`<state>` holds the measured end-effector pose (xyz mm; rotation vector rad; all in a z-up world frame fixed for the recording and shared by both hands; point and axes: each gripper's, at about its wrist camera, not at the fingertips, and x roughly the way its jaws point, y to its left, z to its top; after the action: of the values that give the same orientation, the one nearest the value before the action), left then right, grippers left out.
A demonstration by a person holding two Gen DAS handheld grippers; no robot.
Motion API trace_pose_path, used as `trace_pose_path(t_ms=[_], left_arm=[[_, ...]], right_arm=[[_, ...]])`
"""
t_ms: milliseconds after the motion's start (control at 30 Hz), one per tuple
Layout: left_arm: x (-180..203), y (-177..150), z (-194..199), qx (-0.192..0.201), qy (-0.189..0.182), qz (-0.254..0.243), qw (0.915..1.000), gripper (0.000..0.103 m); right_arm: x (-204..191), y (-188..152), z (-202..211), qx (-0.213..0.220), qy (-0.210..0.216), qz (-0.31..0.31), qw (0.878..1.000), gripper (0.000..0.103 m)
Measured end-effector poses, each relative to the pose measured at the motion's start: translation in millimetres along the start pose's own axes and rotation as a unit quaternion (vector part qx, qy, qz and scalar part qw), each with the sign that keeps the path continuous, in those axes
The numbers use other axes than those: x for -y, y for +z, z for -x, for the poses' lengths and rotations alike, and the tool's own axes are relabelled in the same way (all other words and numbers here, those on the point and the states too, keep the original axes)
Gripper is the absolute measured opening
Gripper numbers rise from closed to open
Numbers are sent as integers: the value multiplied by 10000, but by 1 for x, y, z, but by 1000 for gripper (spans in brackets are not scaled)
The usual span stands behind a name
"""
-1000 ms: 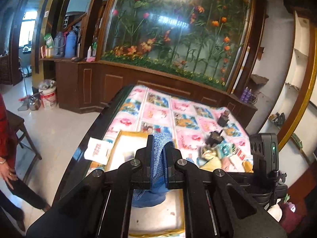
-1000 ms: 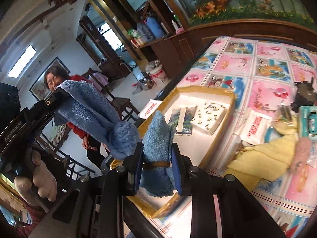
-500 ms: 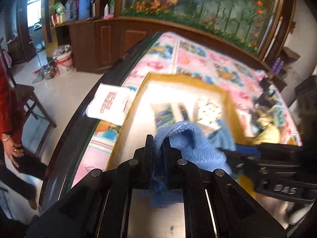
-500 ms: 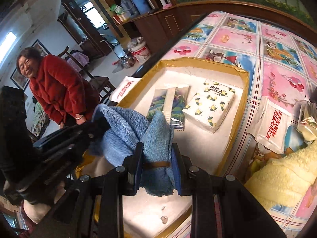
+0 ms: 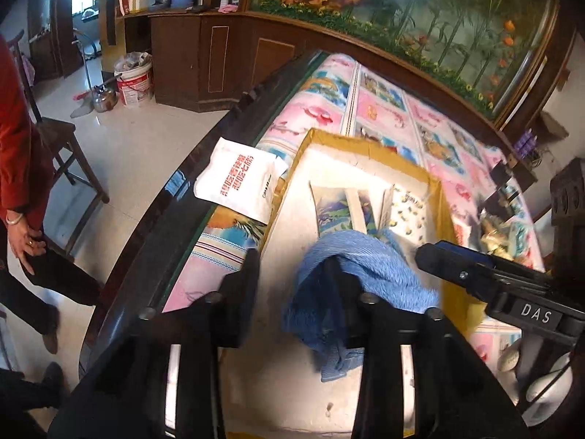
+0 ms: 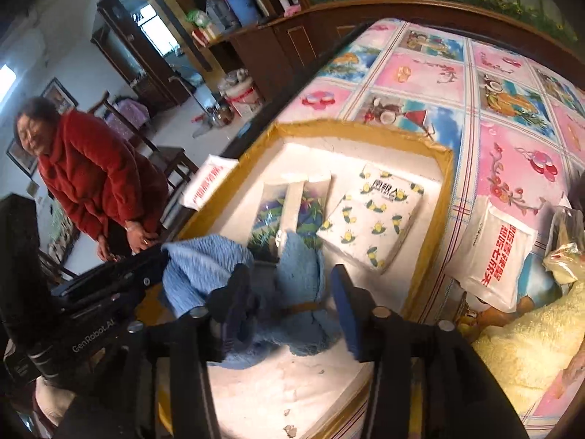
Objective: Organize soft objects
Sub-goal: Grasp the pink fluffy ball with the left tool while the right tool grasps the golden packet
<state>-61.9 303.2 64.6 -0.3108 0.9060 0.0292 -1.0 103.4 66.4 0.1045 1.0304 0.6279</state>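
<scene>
A: As both sets of jaws have just been opening, the blue towel [image 5: 360,281] slumps into the yellow-rimmed tray [image 6: 444,197], draped over a left gripper [image 5: 292,285] finger.

B: Right gripper [image 6: 289,301] half open, the towel loose between its jaws. Looks light and floppy; I'd re-grip at a bunched fold.

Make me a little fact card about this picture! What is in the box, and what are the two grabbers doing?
box: yellow-rimmed box on a picture tablecloth
in the box: blue towel, leafy pack, lemon pack
left gripper: open, jaws just been opening, towel draped over one finger
right gripper: open, jaws just been opening, towel between them, not squeezed
outside the box: two white packets, yellow towel
</scene>
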Motion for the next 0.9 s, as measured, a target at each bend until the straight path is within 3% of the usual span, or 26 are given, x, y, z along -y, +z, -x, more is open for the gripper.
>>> trace_pose_path(t_ms=[133, 233, 333, 400, 467, 533, 700, 800, 900], left_arm=[[-11, 6, 7, -18, -408, 460, 9981, 39], [-27, 6, 13, 21, -802, 1037, 9914, 39], [-38, 4, 27, 305, -1008, 1511, 9829, 40], [-34, 3, 44, 576, -951, 1465, 9829, 40], [-22, 1, 59, 785, -949, 1254, 9844, 40], [-3, 0, 69, 850, -964, 922, 9874, 47], [69, -12, 68, 682, -1277, -130, 9894, 51], [125, -24, 50, 371, -1308, -906, 9866, 51], [177, -38, 31, 105, -1340, -1726, 9758, 51]], right_arm=[[6, 0, 24, 283, 126, -141, 9994, 53], [12, -3, 44, 461, 220, -149, 9986, 53], [25, -12, 78, 807, 197, -155, 9964, 53], [31, -16, 88, 895, 195, -175, 9956, 53], [46, -24, 107, 1039, 173, -253, 9941, 53], [71, -35, 132, 1236, 70, -431, 9914, 53], [145, -69, 178, 1531, -590, -1067, 9807, 53], [182, -92, 192, 1557, -766, -1542, 9727, 53], [204, -110, 202, 1604, -839, -1796, 9669, 53]])
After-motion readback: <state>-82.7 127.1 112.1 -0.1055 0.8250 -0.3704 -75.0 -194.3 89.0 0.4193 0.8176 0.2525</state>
